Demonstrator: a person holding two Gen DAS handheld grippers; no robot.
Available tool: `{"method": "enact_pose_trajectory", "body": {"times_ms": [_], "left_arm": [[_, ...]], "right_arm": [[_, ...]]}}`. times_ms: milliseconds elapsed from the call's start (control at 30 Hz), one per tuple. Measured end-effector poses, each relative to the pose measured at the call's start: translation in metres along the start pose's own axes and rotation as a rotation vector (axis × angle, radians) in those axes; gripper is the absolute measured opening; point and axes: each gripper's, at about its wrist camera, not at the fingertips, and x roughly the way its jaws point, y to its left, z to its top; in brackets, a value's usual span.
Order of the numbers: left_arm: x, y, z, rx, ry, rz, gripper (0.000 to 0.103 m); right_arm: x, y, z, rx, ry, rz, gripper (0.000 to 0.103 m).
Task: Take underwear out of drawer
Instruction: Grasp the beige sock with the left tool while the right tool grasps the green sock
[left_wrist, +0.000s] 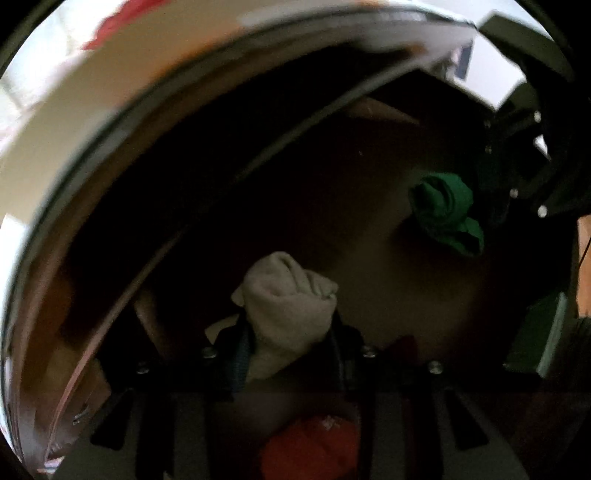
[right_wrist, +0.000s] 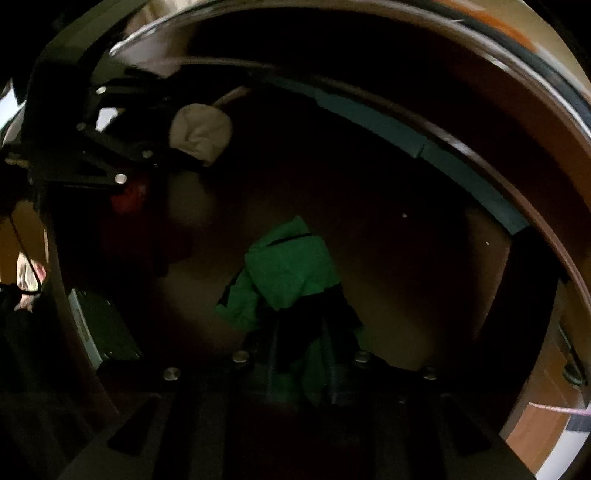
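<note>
Gripping both pieces inside drawer: left claw clamped on beige underwear, right claw clamped on green underwear. Grasps done; lift-out remaining. Red garment below left claw, blurred.

The left gripper reaches forward and down, and its two dark fingers are closed from both sides on a beige roll of cloth that sticks out past the tips. The right gripper is in the same pose, with its fingers pressed together on a green bundle of cloth. In each wrist view the other gripper shows at the upper edge, so the two grippers are side by side, near each other but not touching.
</note>
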Motion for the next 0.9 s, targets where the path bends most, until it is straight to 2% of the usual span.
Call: {"method": "enact_pose_trajectory", "body": {"times_ms": [233,533,567,667,900], "left_arm": [[-0.019,0.023,-0.013,-0.153,-0.081,0.015,0.034],[-0.048,0.027,-0.044,-0.295,-0.166,0.028,0.034],[-0.055,0.032,-0.052,-0.302,-0.176,0.031,0.034],[-0.061,0.02,-0.04,-0.316,-0.21,0.044,0.034],[-0.072,0.018,-0.04,-0.339,-0.265,0.042,0.034]], "right_arm": [[-0.017,0.0,-0.005,0.058,-0.1,0.002,0.021],[-0.042,-0.007,-0.016,0.131,-0.203,0.021,0.02],[-0.045,-0.007,-0.017,0.142,-0.217,0.023,0.02],[-0.049,0.001,-0.01,0.159,-0.247,0.024,0.019],[-0.056,0.006,-0.009,0.183,-0.294,0.03,0.019]]}}
